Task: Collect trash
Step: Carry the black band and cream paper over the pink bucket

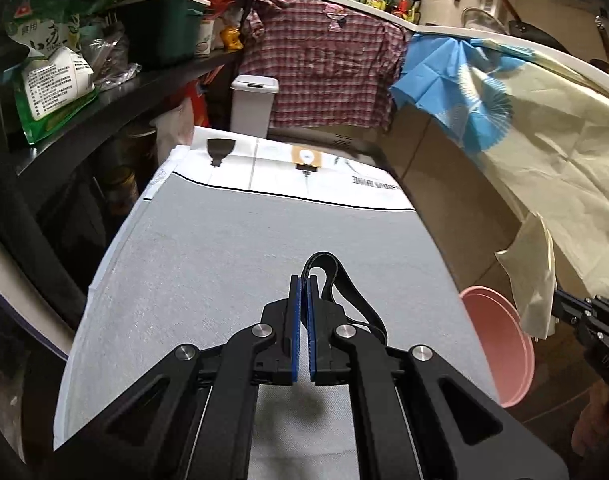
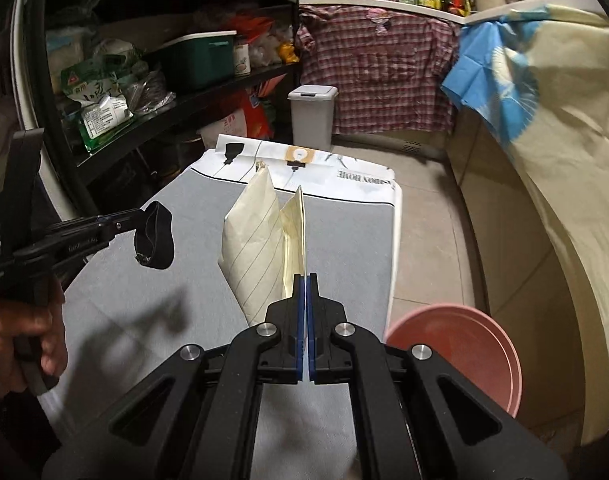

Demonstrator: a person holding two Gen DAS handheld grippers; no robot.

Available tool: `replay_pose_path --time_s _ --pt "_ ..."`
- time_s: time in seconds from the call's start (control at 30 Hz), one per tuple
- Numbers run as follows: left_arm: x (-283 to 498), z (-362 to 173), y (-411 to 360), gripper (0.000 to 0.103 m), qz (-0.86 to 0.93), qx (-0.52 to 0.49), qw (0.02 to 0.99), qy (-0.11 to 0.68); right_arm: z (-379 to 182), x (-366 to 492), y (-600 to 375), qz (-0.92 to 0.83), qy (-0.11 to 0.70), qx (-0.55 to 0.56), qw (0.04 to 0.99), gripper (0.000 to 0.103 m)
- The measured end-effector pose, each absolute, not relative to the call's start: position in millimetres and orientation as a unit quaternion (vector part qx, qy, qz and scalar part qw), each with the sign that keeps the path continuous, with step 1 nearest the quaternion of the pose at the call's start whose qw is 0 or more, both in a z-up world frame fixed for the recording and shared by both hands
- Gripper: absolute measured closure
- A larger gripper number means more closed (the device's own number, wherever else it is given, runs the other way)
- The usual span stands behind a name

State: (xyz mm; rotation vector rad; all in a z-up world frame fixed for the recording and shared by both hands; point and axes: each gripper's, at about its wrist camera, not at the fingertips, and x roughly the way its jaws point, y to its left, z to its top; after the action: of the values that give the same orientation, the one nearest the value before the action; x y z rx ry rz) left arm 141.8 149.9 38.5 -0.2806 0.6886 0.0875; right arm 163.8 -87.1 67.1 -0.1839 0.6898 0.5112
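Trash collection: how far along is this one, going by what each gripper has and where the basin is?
Done: both pieces are picked up. In hand: the left gripper is shut on a black strap; the right gripper is shut on cream lined paper. Left: neither is dropped yet; the pink basin beside the table shows nothing inside.

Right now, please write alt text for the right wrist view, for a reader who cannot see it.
The right tool pinches a folded, lined cream paper above a grey-covered table. At left, the left tool holds a black band; a pink basin sits lower right.
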Motion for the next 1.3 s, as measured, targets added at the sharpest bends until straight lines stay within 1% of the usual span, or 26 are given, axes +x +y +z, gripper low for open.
replay_pose_path --time_s 0.37,0.5,0.8,1.07,1.3 --pt "129 33 113 0.100 0.022 -0.104 0.935 0.338 76 135 -158 0.190 0.295 -0.061 0.934 0.101" --pt "126 30 93 0.100 0.010 -0.087 0.937 0.339 65 139 -180 0.169 0.302 -0.038 0.937 0.101" --pt "126 27 62 0.100 -0.010 -0.074 0.936 0.343 54 143 -208 0.142 0.301 -0.026 0.942 0.101" --pt "130 32 40 0.100 -0.022 -0.068 0.936 0.346 49 150 -232 0.114 0.306 -0.010 0.945 0.101" --pt "142 41 15 0.100 -0.038 -0.064 0.937 0.343 44 158 -258 0.088 0.318 0.026 0.943 0.101"
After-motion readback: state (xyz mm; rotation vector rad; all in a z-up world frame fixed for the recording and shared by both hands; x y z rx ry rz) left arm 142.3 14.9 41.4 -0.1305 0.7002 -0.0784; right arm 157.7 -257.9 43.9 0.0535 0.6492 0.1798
